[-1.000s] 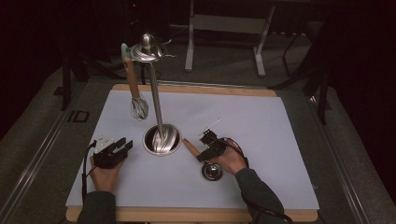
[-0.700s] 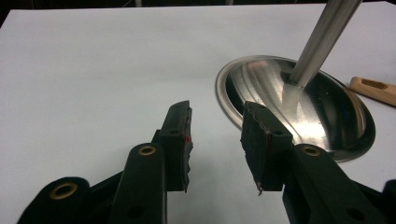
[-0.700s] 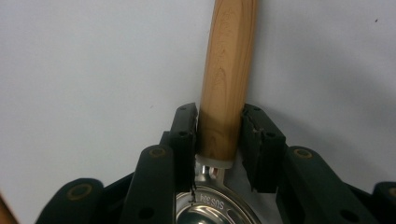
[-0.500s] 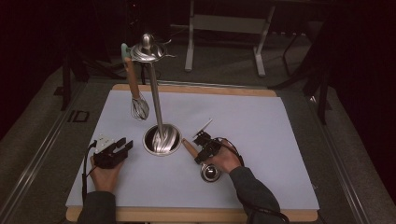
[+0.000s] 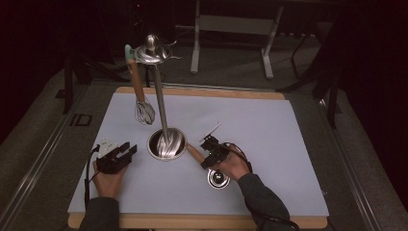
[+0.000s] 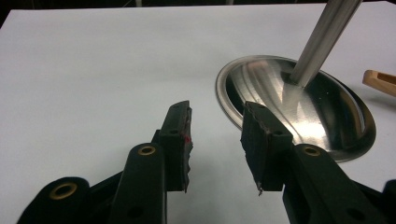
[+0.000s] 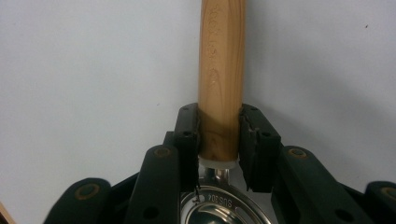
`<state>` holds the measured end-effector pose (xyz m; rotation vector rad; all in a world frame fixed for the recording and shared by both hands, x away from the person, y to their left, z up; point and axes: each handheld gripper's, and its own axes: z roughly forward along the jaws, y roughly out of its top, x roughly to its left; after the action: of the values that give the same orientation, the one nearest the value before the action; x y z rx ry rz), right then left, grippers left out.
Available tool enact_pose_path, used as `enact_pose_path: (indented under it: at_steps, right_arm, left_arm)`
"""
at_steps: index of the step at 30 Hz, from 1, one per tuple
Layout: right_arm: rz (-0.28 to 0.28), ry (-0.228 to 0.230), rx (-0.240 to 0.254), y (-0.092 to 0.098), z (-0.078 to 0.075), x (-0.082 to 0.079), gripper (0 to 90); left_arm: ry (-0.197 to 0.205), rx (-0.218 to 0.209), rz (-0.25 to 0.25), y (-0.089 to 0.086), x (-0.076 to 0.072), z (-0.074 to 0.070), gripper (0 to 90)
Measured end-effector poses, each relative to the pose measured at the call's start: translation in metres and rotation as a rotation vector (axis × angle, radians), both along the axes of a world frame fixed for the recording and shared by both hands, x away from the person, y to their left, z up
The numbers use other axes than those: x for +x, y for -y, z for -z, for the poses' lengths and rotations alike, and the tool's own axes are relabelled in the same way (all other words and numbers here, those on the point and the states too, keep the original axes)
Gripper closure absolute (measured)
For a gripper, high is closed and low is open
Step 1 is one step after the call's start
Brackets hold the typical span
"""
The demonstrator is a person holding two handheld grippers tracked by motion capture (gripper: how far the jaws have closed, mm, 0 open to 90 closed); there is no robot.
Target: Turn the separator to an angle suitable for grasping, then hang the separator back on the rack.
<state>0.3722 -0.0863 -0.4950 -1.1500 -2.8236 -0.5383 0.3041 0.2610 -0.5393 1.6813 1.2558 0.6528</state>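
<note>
The right gripper (image 7: 219, 140), its jaws having just been closing, is clasping the wooden handle (image 7: 222, 70) of a steel ladle (image 5: 218, 177) lying on the white mat (image 5: 269, 144) beside the stand's round base (image 5: 166, 144), while the left gripper (image 6: 215, 135) is resting agape, holding nothing, near that base.

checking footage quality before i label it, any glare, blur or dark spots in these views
High view: dim and slightly soft, surroundings nearly black, the pale blue table mat evenly lit. Left gripper view: strong glare streaks on the round steel stand base, and the sloping steel pole looks blurred. Right gripper view: the wooden ladle handle is fairly sharp, with a soft shadow on the mat to its right.
</note>
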Motion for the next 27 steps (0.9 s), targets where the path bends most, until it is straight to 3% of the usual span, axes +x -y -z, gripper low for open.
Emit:
enact_pose_path:
  at_steps: [14, 21, 25, 27]
  right_arm:
    - [0.037, 0.038, 0.077, 0.012, -0.009, -0.003, 70.6]
    - [0.030, 0.095, 0.131, 0.020, -0.018, -0.008, 70.8]
    - [0.016, 0.156, 0.153, 0.025, -0.026, -0.015, 70.8]
    - [0.013, 0.209, 0.145, 0.026, -0.029, -0.018, 70.9]
  left_arm:
    - [-0.005, 0.005, -0.001, 0.001, 0.001, 0.000, 62.8]
    - [-0.005, 0.002, -0.002, 0.001, 0.001, 0.000, 62.8]
    - [-0.004, 0.005, -0.002, 0.001, 0.001, 0.000, 62.8]
    - [-0.004, 0.007, -0.001, 0.001, 0.001, 0.000, 62.8]
